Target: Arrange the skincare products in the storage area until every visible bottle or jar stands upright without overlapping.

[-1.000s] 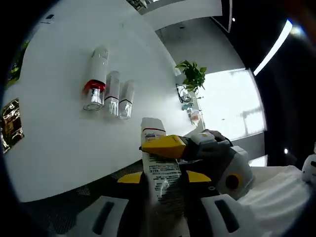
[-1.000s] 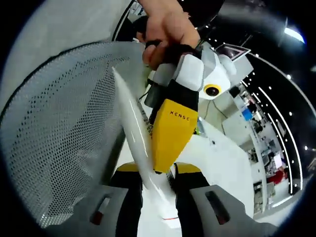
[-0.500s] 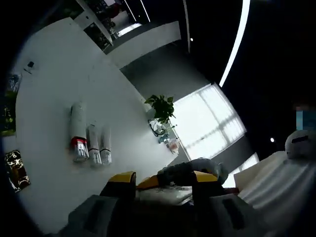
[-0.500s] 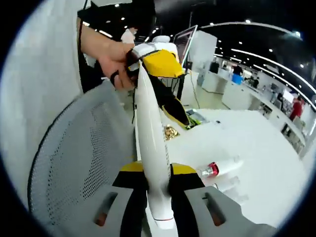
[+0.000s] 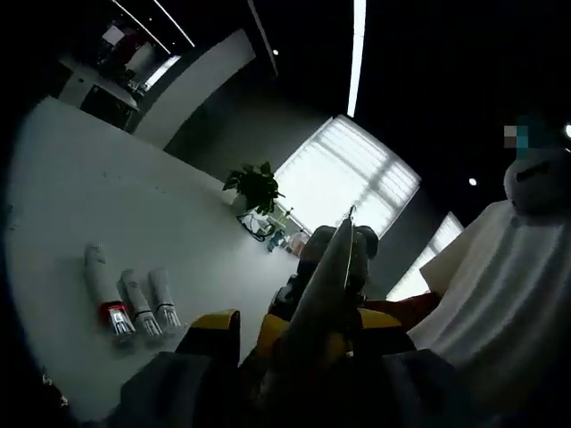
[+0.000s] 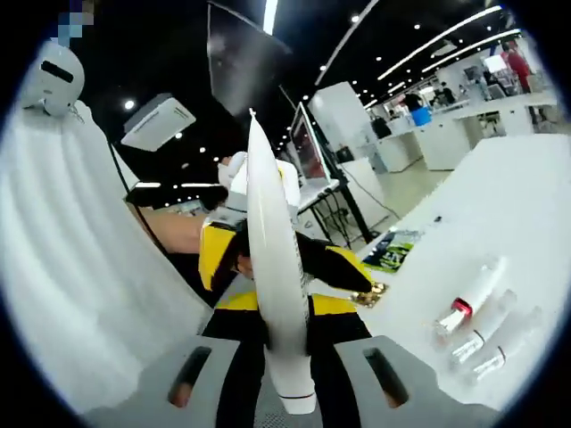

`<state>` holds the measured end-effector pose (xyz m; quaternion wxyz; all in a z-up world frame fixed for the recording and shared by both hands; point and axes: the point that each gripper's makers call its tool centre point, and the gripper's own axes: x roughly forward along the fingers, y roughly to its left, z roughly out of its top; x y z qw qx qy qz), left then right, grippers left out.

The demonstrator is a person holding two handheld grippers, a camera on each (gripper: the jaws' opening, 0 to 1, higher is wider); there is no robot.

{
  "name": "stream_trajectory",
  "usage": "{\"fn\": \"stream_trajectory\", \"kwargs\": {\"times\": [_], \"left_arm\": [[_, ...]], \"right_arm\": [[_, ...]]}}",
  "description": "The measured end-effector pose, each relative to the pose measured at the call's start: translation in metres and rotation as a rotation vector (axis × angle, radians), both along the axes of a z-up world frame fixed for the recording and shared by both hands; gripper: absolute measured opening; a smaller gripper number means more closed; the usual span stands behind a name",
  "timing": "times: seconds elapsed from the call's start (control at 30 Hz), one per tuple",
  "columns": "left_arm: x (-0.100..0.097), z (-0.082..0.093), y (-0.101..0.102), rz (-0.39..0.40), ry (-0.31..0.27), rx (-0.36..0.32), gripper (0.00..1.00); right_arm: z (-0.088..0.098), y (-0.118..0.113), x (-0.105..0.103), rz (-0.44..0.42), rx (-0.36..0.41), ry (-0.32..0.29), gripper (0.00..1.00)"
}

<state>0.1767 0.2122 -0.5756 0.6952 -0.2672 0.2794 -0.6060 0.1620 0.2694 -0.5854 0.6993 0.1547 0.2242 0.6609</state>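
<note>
Between the jaws of the right hand-held gripper (image 6: 284, 334) a white tube (image 6: 272, 267) is standing clamped, pointing away from the camera. Beyond it, the left hand-held gripper (image 5: 294, 334) is clamping the same tube. Three bottles (image 6: 482, 325) are lying side by side on the desk (image 6: 526, 205), well apart from the tube.

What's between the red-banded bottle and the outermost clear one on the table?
One more clear bottle lies between the red-banded bottle and the outermost bottle, in the right gripper view.
</note>
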Motion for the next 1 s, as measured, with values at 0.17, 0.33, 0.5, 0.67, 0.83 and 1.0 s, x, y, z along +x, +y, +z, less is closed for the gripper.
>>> {"fn": "stream_trajectory", "kwargs": {"times": [0.17,0.33,0.5,0.67,0.83,1.0], "left_arm": [[-0.012,0.011,-0.004,-0.053,-0.066,-0.048,0.21],[-0.005,0.014,0.000,0.014,-0.119,-0.016,0.16],[0.012,0.020,0.006,0.107,-0.179,0.006,0.15],[0.022,0.006,0.015,0.133,-0.284,0.152,0.15],[0.043,-0.005,0.033,0.272,-0.263,0.213,0.15],[0.048,-0.017,0.034,0.310,-0.272,0.316,0.15]], "right_arm": [[-0.004,0.006,-0.009,0.045,0.008,0.075,0.17],[0.000,0.006,-0.005,0.043,0.073,0.149,0.20],[0.009,0.004,0.014,-0.061,0.111,0.055,0.23],[0.000,-0.009,0.027,-0.141,0.035,0.012,0.30],[0.007,-0.026,0.035,-0.220,0.023,-0.015,0.43],[0.037,-0.029,0.058,-0.377,0.048,-0.036,0.46]]}}
